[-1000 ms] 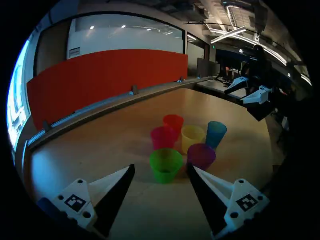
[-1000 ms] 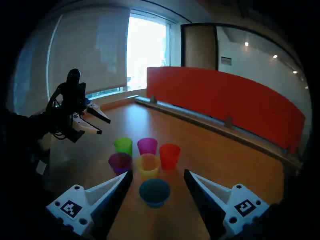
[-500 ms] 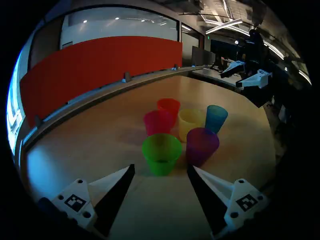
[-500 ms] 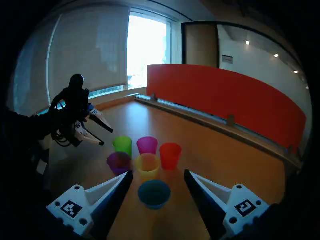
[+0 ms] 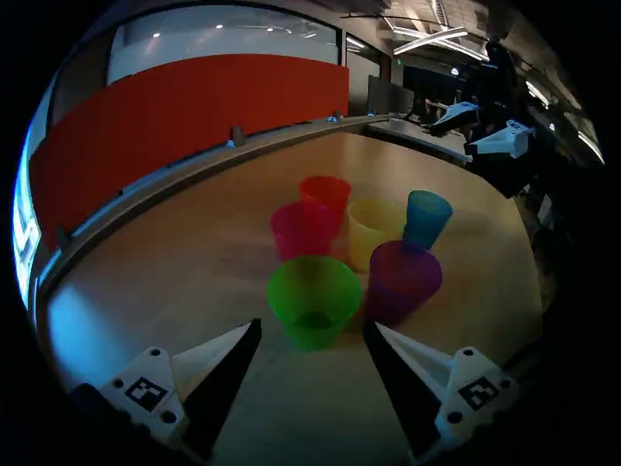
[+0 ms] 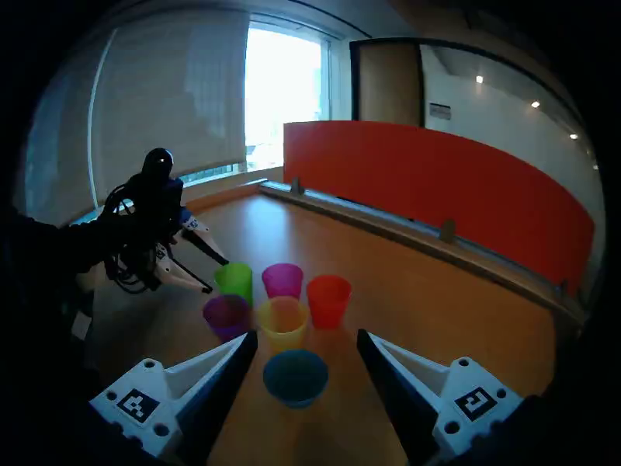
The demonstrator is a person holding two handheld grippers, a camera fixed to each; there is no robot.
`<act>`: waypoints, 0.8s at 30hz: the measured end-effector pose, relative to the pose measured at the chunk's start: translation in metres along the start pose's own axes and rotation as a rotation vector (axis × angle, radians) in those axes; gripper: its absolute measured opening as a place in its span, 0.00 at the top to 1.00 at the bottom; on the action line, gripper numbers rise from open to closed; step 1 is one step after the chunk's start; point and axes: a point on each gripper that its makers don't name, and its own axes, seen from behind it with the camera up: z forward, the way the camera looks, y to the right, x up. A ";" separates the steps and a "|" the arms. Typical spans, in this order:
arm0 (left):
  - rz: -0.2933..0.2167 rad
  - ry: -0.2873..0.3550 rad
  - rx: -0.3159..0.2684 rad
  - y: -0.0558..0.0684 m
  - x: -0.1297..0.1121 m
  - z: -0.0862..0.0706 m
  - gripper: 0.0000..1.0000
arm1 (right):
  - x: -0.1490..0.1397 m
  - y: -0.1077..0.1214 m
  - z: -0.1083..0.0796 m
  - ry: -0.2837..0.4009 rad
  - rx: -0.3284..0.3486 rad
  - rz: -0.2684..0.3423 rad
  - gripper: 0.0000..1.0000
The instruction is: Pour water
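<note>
Several coloured plastic cups stand bunched on a wooden table (image 5: 194,256). In the left gripper view the green cup (image 5: 314,299) is nearest, just ahead of my open left gripper (image 5: 310,324), with the purple cup (image 5: 404,279) to its right. Behind them stand the pink cup (image 5: 299,231), red cup (image 5: 326,194), yellow cup (image 5: 372,229) and blue cup (image 5: 425,219). In the right gripper view the blue cup (image 6: 295,377) sits low between the fingers of my open right gripper (image 6: 307,334). The left gripper (image 6: 217,276) reaches the green cup (image 6: 234,279) from the far side.
A red partition (image 5: 178,116) with a rail runs along the table's far edge. A bright window (image 6: 283,101) lies beyond the table. The right gripper (image 5: 449,136) and the dark sleeve holding it hover past the blue cup. Bare wood (image 6: 435,303) stretches right of the cups.
My left gripper has moved forward and lower toward the green cup, so the cups loom larger. In the right gripper view it has closed in on that cup. The right gripper has barely shifted.
</note>
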 end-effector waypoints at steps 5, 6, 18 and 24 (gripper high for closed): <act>0.011 -0.004 -0.003 0.001 0.004 0.010 0.03 | -0.001 0.001 0.002 -0.001 0.001 0.003 0.01; 0.012 -0.003 -0.004 0.001 0.005 0.012 0.03 | -0.001 0.001 0.002 -0.002 0.001 0.003 0.01; 0.009 0.004 -0.009 0.001 0.013 0.026 0.02 | -0.005 0.005 0.001 -0.002 -0.004 0.010 0.01; 0.011 0.003 0.001 -0.002 0.013 0.028 0.03 | -0.005 0.006 0.001 0.002 -0.004 0.009 0.01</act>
